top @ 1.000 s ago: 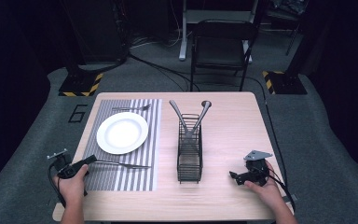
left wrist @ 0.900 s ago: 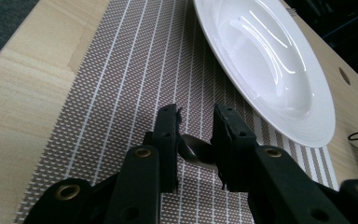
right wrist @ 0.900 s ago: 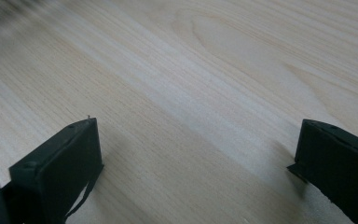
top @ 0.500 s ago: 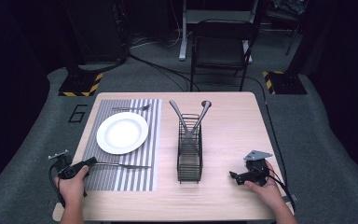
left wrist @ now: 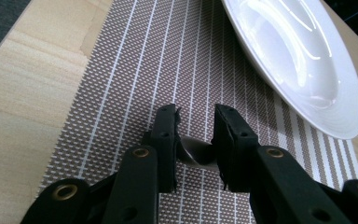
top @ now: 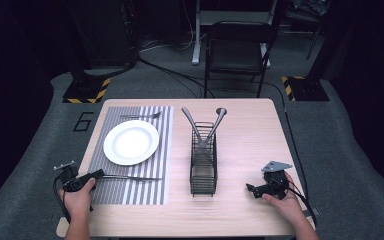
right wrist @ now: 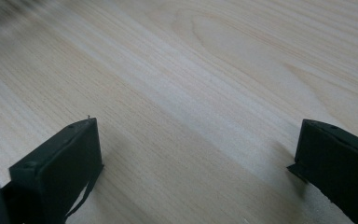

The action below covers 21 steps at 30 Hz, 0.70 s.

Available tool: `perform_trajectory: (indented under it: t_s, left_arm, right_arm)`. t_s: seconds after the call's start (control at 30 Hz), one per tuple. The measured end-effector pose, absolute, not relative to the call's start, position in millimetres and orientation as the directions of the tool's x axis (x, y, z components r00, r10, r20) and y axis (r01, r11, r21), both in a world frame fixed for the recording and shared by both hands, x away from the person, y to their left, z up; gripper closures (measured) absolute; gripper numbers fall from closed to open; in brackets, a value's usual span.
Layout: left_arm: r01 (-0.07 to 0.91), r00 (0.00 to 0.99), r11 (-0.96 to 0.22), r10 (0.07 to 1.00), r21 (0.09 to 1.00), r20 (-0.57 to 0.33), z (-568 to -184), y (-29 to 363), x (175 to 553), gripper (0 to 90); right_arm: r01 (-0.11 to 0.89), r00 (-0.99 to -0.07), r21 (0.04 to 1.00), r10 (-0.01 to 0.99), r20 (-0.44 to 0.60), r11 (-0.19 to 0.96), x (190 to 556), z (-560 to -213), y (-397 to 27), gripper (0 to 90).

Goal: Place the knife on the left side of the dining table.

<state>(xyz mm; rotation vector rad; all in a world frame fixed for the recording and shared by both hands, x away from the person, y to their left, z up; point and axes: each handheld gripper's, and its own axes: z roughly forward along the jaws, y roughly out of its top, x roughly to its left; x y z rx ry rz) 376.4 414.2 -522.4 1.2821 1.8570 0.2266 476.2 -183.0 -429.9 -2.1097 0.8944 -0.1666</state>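
A silver utensil (top: 132,177) lies along the front of the striped placemat (top: 130,194), with its handle pointing left. My left gripper (top: 98,175) is at the mat's left edge, shut on that handle (left wrist: 196,156), which spans the narrow gap between the jaws. In the left gripper view the gripper (left wrist: 196,122) points across the placemat (left wrist: 135,70) toward the white plate (left wrist: 303,60). My right gripper (top: 250,188) rests at the table's front right with its jaws wide apart. Bare wood lies under my right gripper (right wrist: 198,135), with nothing between the jaws.
The white plate (top: 131,142) sits mid-mat, with a fork (top: 141,116) beyond it. A black wire caddy (top: 203,167) with two utensils leaning out stands at the centre of the wooden table (top: 252,132). A dark chair (top: 237,47) stands behind the table.
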Motion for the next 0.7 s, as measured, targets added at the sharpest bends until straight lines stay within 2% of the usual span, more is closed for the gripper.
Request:
perform_trajectory:
  t_s: [0.3,0.47,0.7]
  left_arm:
    - [0.68,-0.117,0.453,0.844,0.577,-0.524,-522.0,413.3,376.0,69.2]
    - [0.684,-0.115,0.422,0.868,0.595,-0.483,-519.1,410.7,375.1,67.3]
    - [0.671,-0.118,0.431,0.866,0.603,-0.487,-517.4,411.6,374.3,66.6]
  right_arm:
    - [-0.541,0.739,-0.733,-0.649,-0.18,-0.412,476.2,-429.9,-183.0,0.0]
    - [-0.541,0.739,-0.733,-0.649,-0.18,-0.413,476.2,-429.9,-183.0,0.0]
    - [-0.54,0.74,-0.734,-0.648,-0.18,-0.412,476.1,-429.8,-183.0,0.0]
